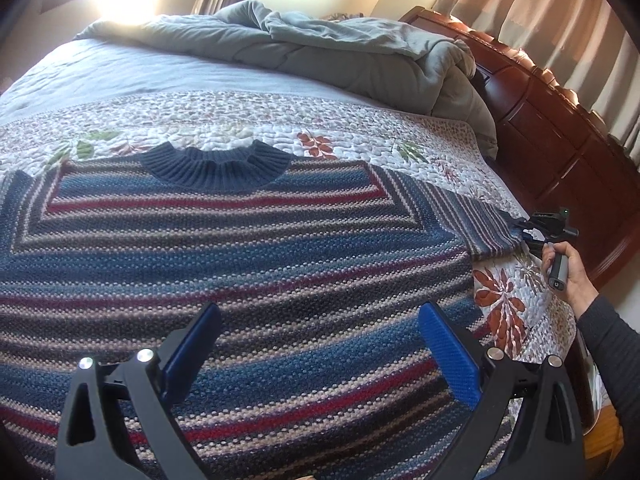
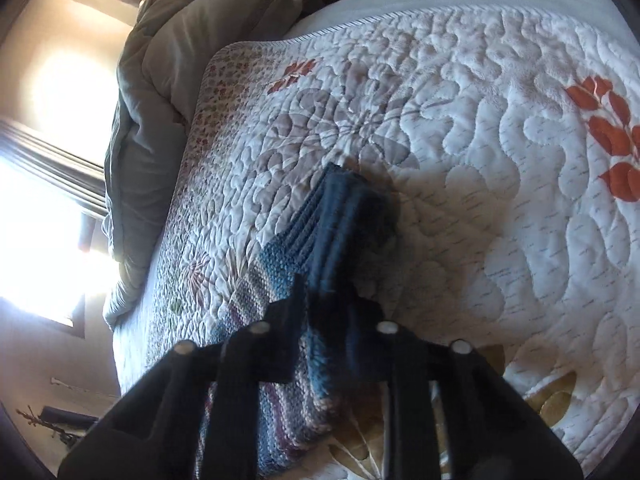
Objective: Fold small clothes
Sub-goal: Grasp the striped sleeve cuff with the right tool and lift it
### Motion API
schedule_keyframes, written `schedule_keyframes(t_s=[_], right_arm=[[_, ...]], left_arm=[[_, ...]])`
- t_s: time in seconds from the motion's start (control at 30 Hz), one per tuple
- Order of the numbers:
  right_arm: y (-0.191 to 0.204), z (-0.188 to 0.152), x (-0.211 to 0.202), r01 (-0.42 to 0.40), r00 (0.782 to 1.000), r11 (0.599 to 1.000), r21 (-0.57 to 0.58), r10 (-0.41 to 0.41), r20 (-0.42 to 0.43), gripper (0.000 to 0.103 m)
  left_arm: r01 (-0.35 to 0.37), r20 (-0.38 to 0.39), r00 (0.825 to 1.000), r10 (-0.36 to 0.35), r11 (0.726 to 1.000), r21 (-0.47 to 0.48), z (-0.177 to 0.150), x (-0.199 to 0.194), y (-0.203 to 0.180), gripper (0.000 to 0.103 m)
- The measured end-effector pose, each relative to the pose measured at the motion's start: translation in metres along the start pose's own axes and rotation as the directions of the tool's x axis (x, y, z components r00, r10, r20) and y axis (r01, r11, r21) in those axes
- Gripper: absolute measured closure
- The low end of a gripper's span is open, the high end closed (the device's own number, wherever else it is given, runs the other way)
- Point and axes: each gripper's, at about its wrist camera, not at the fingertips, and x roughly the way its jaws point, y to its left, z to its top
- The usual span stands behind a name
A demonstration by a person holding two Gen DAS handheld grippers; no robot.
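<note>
A striped knit sweater [image 1: 240,248] in blue, red and beige lies flat on the quilted bedspread [image 1: 360,140], its dark blue ribbed collar [image 1: 218,168] at the far side. My left gripper [image 1: 320,320] hovers open over the sweater's lower body, blue pads wide apart with nothing between them. At the right, a hand [image 1: 568,268] holds my right gripper [image 1: 520,232] at the end of the sweater's right sleeve. In the right wrist view that gripper [image 2: 326,292] is shut on the sleeve's blue ribbed cuff [image 2: 344,208], which sticks out past the fingers.
A rumpled grey-green comforter [image 1: 340,52] is piled at the far end of the bed. A dark wooden bed frame [image 1: 560,140] runs along the right side, with curtains [image 1: 540,12] behind it. A sleeved forearm [image 1: 608,344] reaches in from the right. Bright window light comes from the far left.
</note>
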Motion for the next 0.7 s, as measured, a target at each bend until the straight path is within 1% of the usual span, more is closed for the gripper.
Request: schedule_keyframes(t_s=[0.13,0.2,0.27,0.33,0.47,0.6,0.7], right_arm=[[0.024,-0.007,-0.012,0.027,0.999,0.996,-0.08,-0.024,0.038,0.093],[0.046,-0.016,-0.02,0.036,0.998,0.989,-0.145,-0.028,0.058,0.094],[0.074,-0.028,-0.027,0.057,0.996,0.972,-0.227,-0.041,0.074,0.094],[0.096,-0.038,-0.034,0.059,0.996,0.957,-0.283,-0.036,0.084,0.095],[0.147,-0.061,-0.045,0.044,0.994,0.923,-0.381,-0.004,0.105,0.095],[0.191,-0.085,-0.051,-0.002,0.997,0.901,-0.434,0.038,0.074,0.095],[0.224,-0.11,-0.055,-0.019,0.997,0.872,-0.489,0.055,0.06,0.095]], left_arm=[[0.008,0.024,1.0,-0.008,1.0,-0.018,-0.003,-0.007,0.003,0.004],[0.011,0.028,1.0,-0.01,1.0,-0.024,-0.005,-0.009,0.006,0.004],[0.013,0.036,0.999,-0.012,0.999,-0.03,-0.008,-0.013,0.009,0.004],[0.025,0.045,0.999,-0.023,0.998,-0.052,-0.011,-0.018,0.016,0.004],[0.042,0.059,0.998,-0.037,0.994,-0.096,-0.017,-0.027,0.032,0.004],[0.064,0.084,0.995,-0.054,0.989,-0.131,-0.015,-0.04,0.046,0.004],[0.079,0.111,0.992,-0.063,0.987,-0.143,-0.013,-0.051,0.052,0.004]])
